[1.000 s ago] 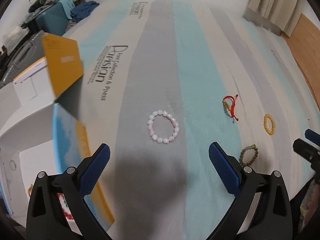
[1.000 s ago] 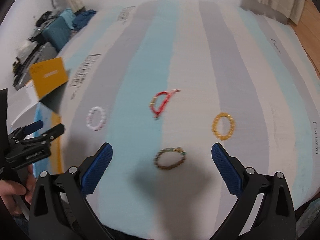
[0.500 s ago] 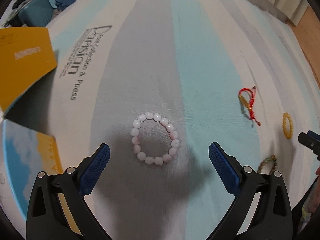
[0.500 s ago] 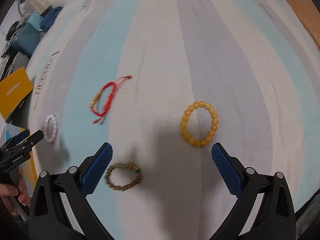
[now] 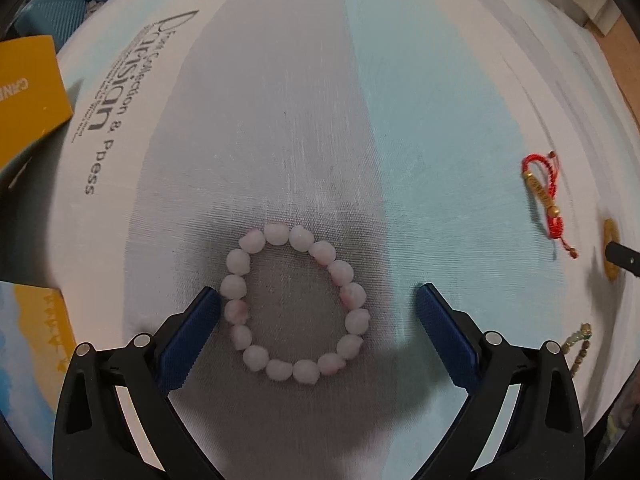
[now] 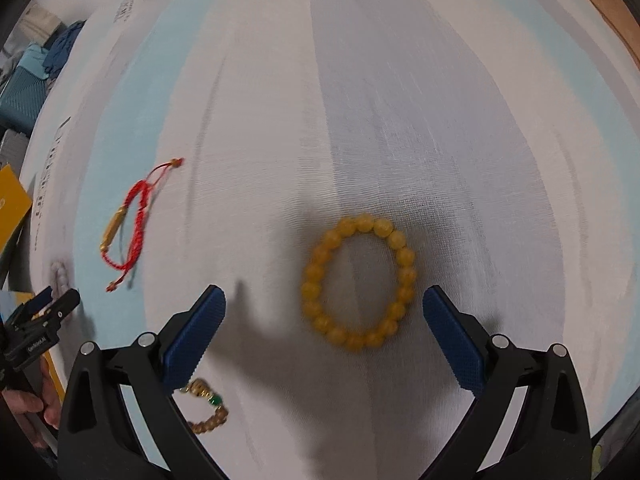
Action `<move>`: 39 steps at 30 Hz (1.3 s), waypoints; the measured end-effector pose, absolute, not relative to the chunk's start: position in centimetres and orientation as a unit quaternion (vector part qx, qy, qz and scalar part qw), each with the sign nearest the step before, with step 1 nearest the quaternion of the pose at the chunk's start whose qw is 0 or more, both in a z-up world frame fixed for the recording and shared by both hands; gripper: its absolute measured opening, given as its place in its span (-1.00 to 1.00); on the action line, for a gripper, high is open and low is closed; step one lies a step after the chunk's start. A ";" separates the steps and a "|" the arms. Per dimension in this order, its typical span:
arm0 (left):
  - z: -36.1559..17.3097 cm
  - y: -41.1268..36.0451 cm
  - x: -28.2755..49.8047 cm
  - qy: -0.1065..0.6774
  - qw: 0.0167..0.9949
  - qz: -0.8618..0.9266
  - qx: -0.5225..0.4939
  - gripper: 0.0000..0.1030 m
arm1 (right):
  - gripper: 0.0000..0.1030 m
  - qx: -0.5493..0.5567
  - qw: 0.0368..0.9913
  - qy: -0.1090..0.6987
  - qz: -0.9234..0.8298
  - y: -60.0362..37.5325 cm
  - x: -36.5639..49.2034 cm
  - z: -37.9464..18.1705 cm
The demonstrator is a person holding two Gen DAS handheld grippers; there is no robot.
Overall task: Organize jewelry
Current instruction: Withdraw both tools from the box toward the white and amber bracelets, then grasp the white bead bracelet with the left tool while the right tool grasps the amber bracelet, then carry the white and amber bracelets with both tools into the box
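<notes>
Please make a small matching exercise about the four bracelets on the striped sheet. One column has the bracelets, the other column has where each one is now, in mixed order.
Bracelets:
1. pink bead bracelet
2. yellow bead bracelet
3. red cord bracelet
4. brown bead bracelet

Places:
A. partly hidden under a finger of the right hand-held gripper
B. lying apart, between no fingers
C. between the fingers of the left hand-held gripper
D. between the right hand-held gripper's closing fingers, nearer the right one

Pairs: 1-C, 2-D, 3-B, 4-A
</notes>
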State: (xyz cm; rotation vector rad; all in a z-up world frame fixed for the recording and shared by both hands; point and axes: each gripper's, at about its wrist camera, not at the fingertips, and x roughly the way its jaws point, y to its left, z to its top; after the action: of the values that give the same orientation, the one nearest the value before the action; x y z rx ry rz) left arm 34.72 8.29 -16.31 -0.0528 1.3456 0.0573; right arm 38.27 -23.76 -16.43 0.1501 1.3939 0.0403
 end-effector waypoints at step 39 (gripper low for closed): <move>-7.7 6.8 30.9 0.591 0.805 -0.021 -0.043 -0.65 | -0.65 0.072 0.809 0.582 0.033 -25.7 32.6 -10.2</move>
State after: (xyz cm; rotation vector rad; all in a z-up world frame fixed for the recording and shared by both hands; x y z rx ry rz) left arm 30.88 6.76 -7.72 -0.0912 1.2647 -0.0450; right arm 32.64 -25.73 -10.22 0.1542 1.2450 0.0706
